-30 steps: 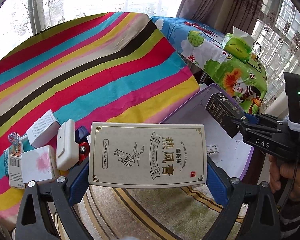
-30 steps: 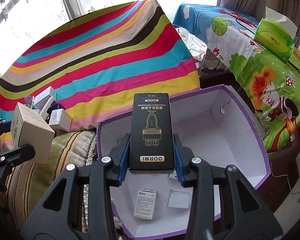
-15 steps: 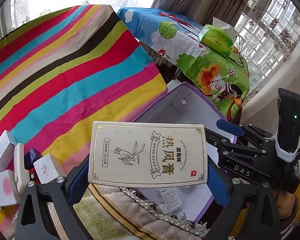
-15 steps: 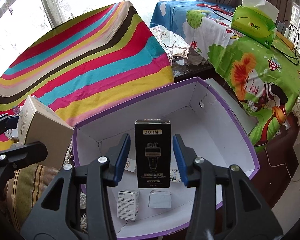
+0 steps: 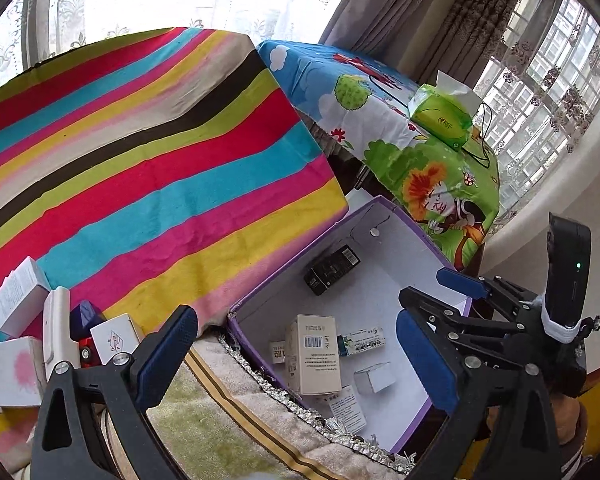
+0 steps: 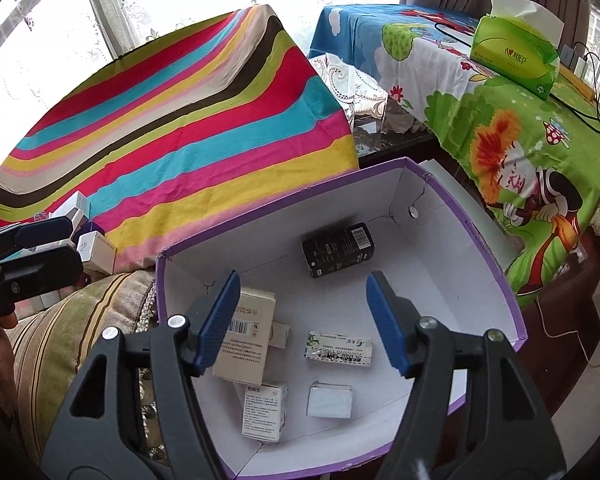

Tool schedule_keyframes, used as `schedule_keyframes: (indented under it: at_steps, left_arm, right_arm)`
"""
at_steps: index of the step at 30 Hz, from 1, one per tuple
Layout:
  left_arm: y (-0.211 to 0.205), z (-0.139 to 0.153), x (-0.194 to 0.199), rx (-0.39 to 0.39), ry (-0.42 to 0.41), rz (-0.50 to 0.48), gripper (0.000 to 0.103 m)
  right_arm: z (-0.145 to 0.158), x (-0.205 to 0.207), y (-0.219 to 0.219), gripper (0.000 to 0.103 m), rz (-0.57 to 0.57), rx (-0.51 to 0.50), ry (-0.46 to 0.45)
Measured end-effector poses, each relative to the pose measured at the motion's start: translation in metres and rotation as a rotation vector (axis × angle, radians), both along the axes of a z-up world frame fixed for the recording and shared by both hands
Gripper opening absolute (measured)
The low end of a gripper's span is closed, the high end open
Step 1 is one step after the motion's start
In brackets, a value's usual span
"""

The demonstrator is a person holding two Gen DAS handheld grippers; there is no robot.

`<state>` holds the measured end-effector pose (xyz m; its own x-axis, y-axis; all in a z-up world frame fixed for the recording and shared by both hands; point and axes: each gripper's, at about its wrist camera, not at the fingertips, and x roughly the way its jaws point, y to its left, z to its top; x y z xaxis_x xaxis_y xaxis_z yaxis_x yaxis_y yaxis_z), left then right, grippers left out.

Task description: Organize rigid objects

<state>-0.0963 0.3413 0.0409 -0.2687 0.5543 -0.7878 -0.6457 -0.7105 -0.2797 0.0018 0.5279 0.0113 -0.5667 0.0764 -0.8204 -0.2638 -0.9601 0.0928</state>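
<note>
A purple box (image 6: pixel 480 232) with a white inside stands open below both grippers. In it lie a black carton (image 6: pixel 338 250) near the far wall, a large beige carton (image 6: pixel 246 340) on the left, and several small cartons. My right gripper (image 6: pixel 302 320) hovers over the box with its jaws opening and nothing between them. My left gripper (image 5: pixel 296 360) is open and empty above the box's (image 5: pixel 284 264) near corner. The beige carton (image 5: pixel 314 354) and the black carton (image 5: pixel 332 270) lie inside, below it. Each gripper shows in the other's view: right gripper (image 5: pixel 440 294), left gripper (image 6: pixel 48 248).
Several small cartons (image 5: pixel 20 300) sit on the striped cloth (image 5: pixel 160 160) at the left. A table under a cartoon cloth (image 6: pixel 500 140) carries a green tissue pack (image 6: pixel 512 56) beyond the box. A fringed cushion (image 5: pixel 220 420) lies beside the box's near wall.
The right gripper opened and dropped the black carton, which now lies in the purple box. The left gripper let go of the beige carton, which landed in the box too.
</note>
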Motion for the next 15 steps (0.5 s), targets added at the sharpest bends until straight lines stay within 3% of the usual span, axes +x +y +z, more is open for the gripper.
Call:
schedule_keyframes:
  at_steps: [4, 15]
  left_arm:
    - [-0.009, 0.007, 0.006, -0.022, 0.060, -0.026, 0.101]
    - [-0.065, 0.005, 0.004, 0.002, 0.025, 0.063, 0.100]
  right_arm:
    - [0.001, -0.003, -0.007, 0.072, 0.021, 0.002, -0.003]
    - [0.008, -0.012, -0.044, 0.072, 0.117, 0.010, -0.011]
